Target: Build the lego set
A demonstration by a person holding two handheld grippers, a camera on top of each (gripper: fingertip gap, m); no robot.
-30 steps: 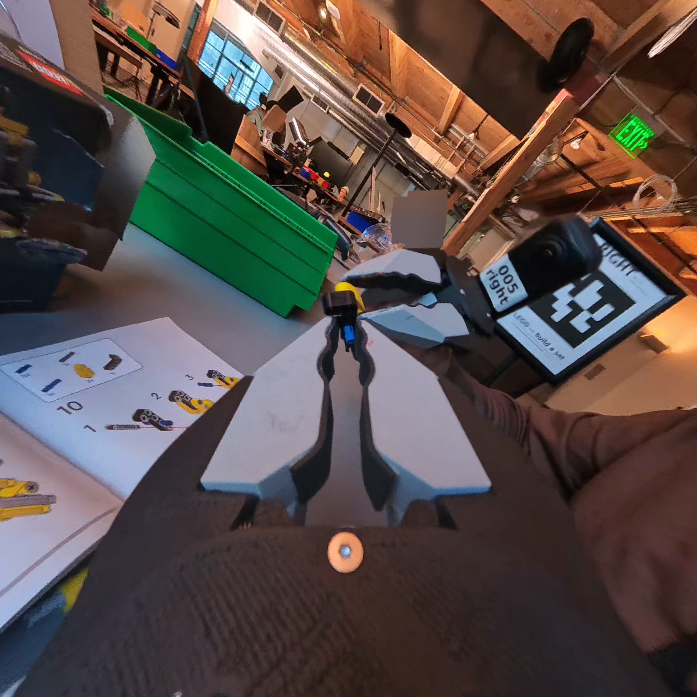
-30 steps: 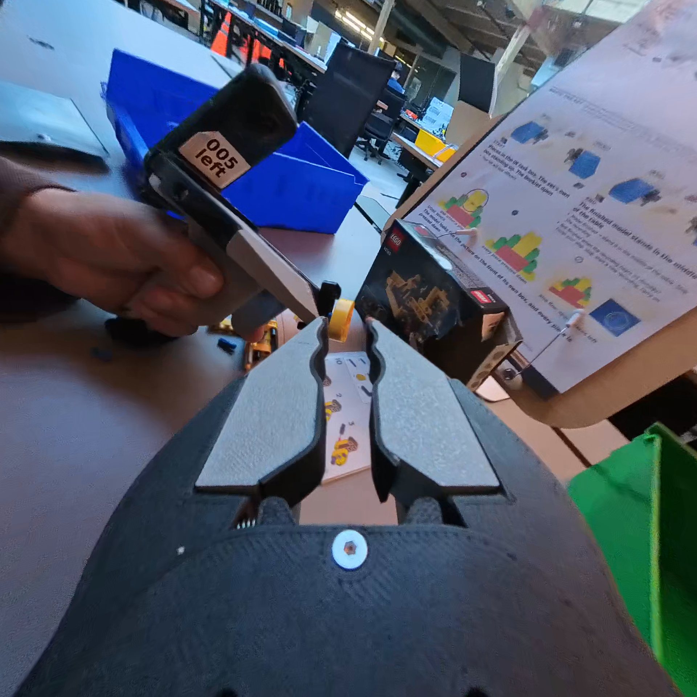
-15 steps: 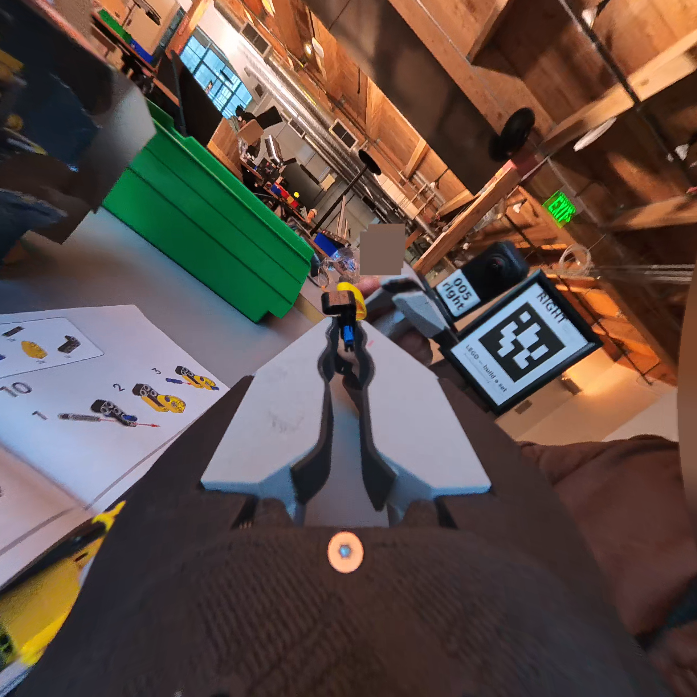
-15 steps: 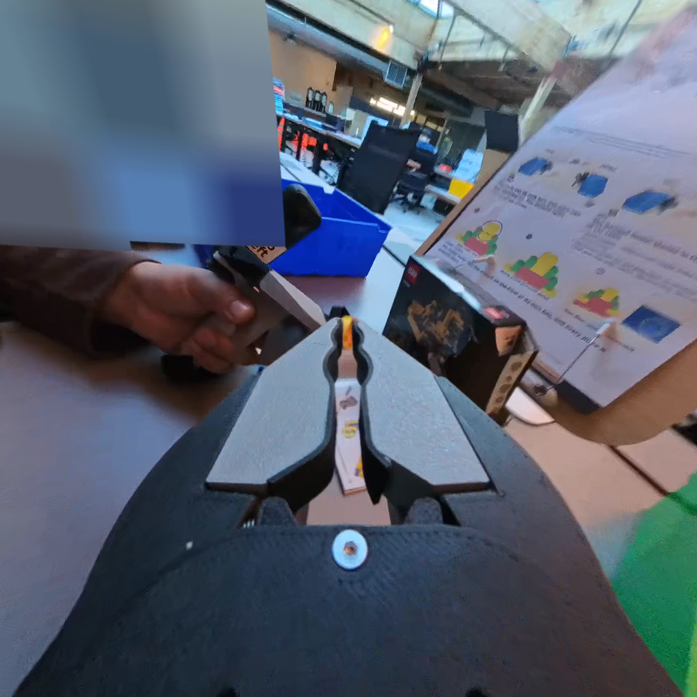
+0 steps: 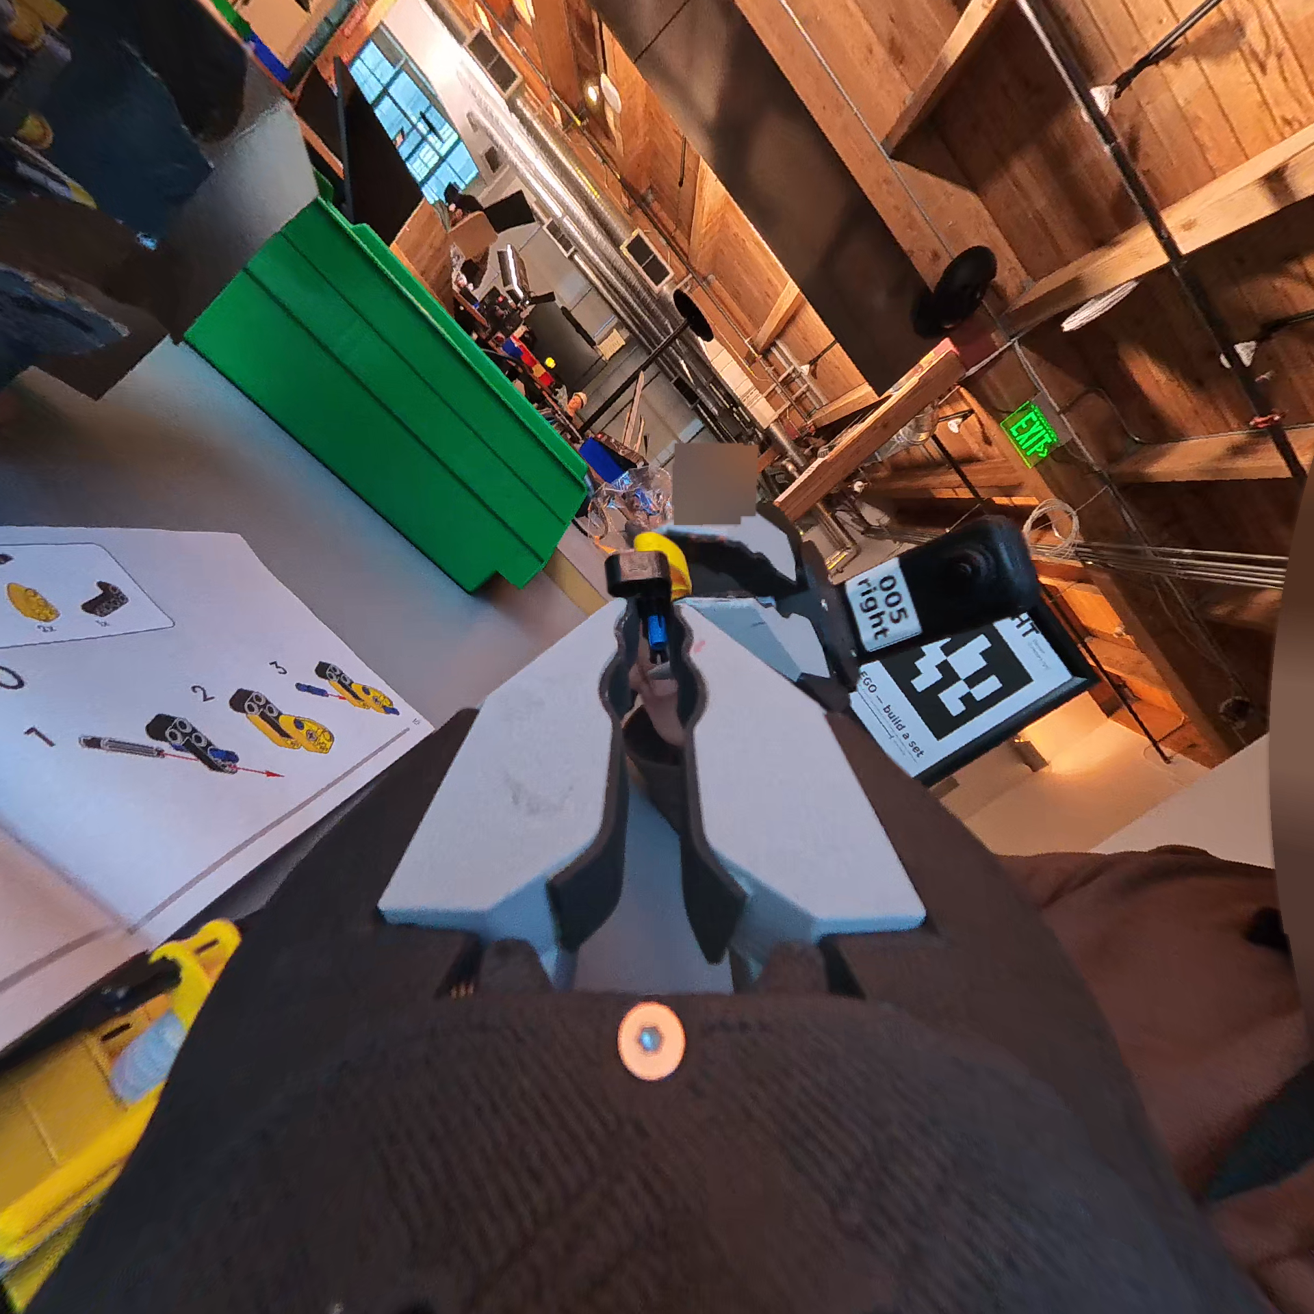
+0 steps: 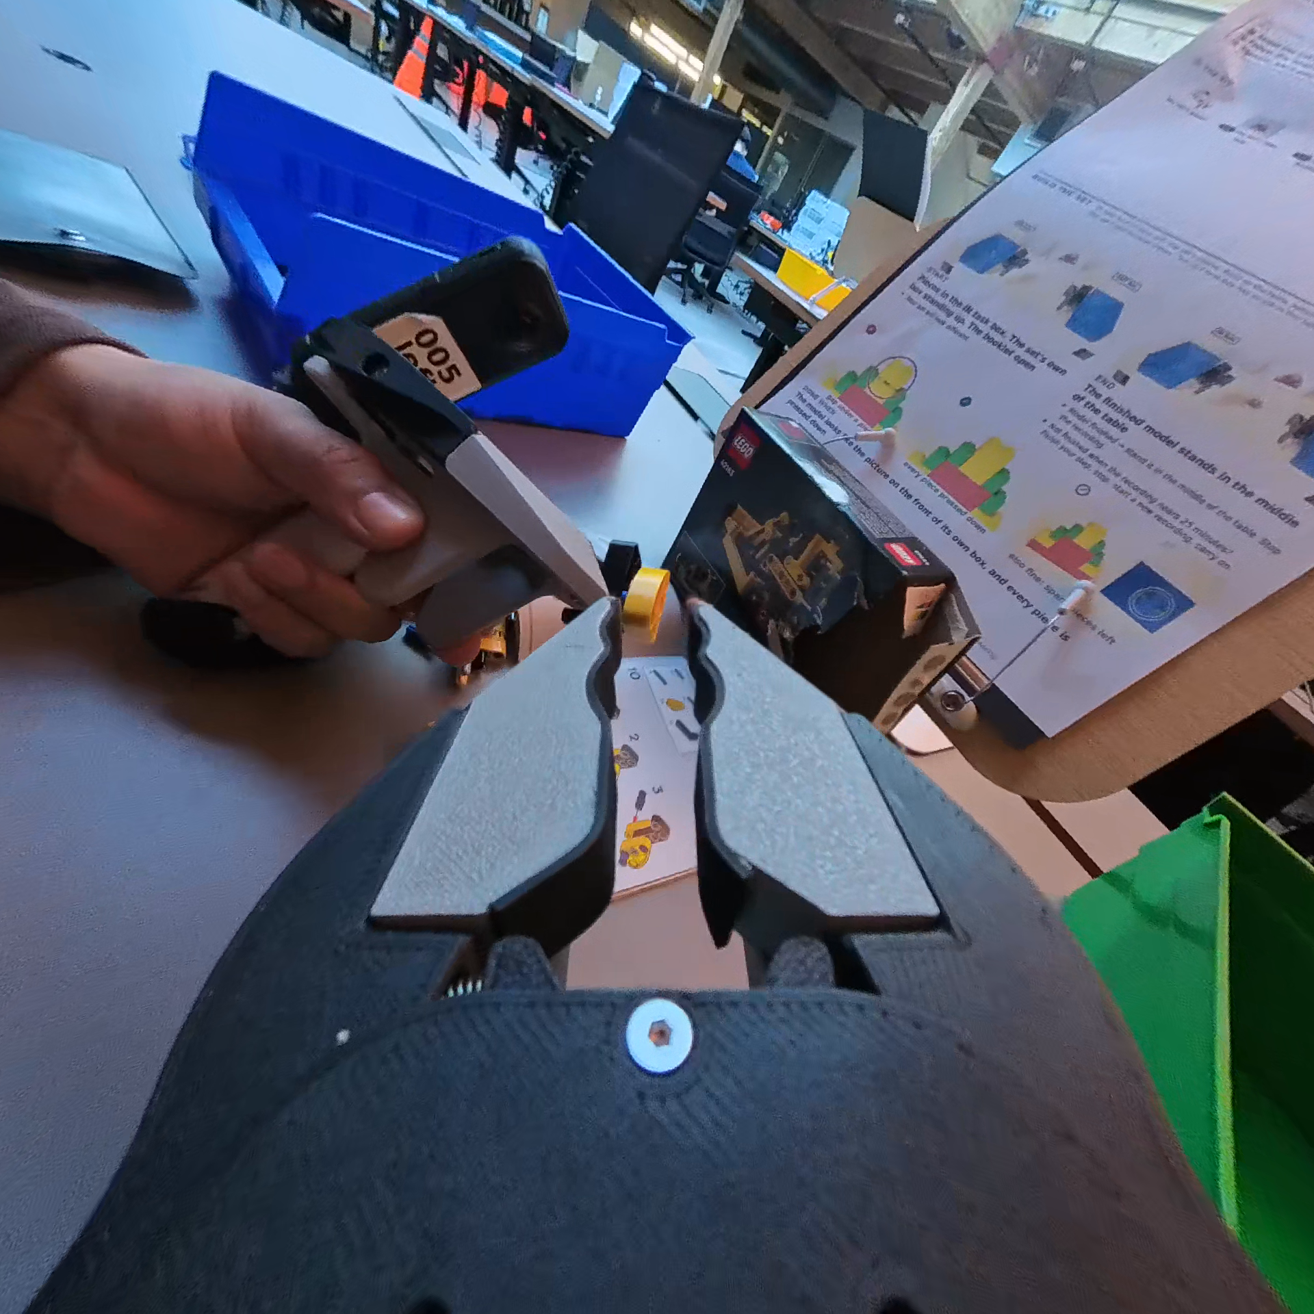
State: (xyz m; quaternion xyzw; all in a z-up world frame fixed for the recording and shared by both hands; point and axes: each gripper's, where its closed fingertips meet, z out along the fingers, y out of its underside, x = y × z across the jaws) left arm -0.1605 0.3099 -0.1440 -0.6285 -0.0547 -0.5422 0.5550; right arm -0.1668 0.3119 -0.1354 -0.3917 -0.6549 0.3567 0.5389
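Note:
My left gripper [image 5: 654, 627] is shut on the blue pin [image 5: 655, 630] of a small lego assembly. A black piece [image 5: 638, 574] and a yellow piece [image 5: 665, 562] sit on top of the pin. It is held up above the table. My right gripper [image 6: 653, 611] is open and empty. Its tips lie just short of the yellow piece [image 6: 645, 594], one on each side. In the right wrist view the left gripper's fingers [image 6: 526, 526] come in from the left, held by a hand. The open instruction booklet [image 5: 178, 675] lies on the table below.
A green bin [image 5: 391, 412] stands behind the booklet. It also shows at the right edge of the right wrist view [image 6: 1209, 960]. A dark lego box [image 6: 803, 569] and a slanted instruction board [image 6: 1102, 355] stand to the right, with a blue bin [image 6: 398, 284] at the back left. A yellow part-built model [image 5: 71, 1102] lies low left. My left and right fingertips are right by each other.
Half a second ago my right gripper was shut on the yellow piece. It has since opened and backed off slightly. My left gripper has kept its hold on the assembly.

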